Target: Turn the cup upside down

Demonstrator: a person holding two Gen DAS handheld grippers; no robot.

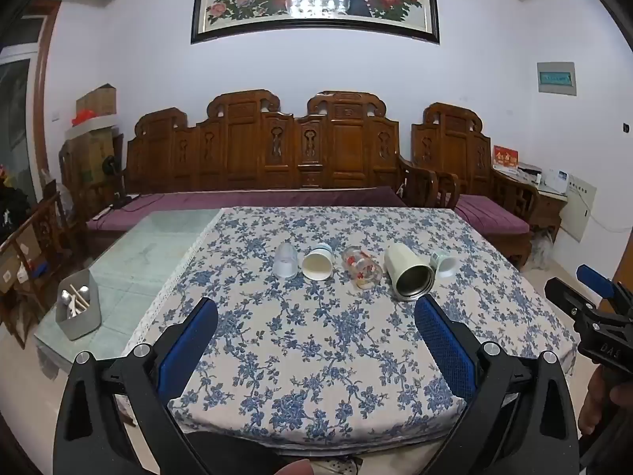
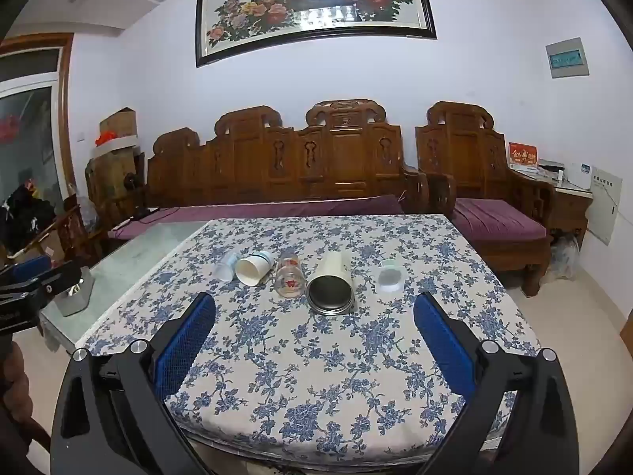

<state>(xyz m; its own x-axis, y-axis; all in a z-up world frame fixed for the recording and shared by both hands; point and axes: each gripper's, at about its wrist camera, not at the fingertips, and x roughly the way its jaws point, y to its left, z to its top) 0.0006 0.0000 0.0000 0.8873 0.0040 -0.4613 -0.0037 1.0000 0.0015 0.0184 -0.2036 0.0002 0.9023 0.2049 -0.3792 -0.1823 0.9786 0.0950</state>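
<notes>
Several cups lie on their sides in a row on the blue floral tablecloth (image 1: 316,356), mouths toward me. From left: a clear plastic cup (image 1: 285,263) (image 2: 227,267), a white paper cup (image 1: 317,264) (image 2: 253,267), a glass with red flowers (image 1: 362,269) (image 2: 289,273), a cream steel-lined tumbler (image 1: 409,273) (image 2: 331,283), and a small pale green cup (image 1: 445,263) (image 2: 389,277). My left gripper (image 1: 316,308) and right gripper (image 2: 314,304) are open and empty, held above the near part of the table, short of the cups.
A grey utensil holder (image 1: 79,310) stands on the bare glass tabletop (image 1: 150,245) at the left. A carved wooden sofa with purple cushions (image 1: 277,198) runs behind the table. The right gripper shows at the right edge of the left wrist view (image 1: 593,308).
</notes>
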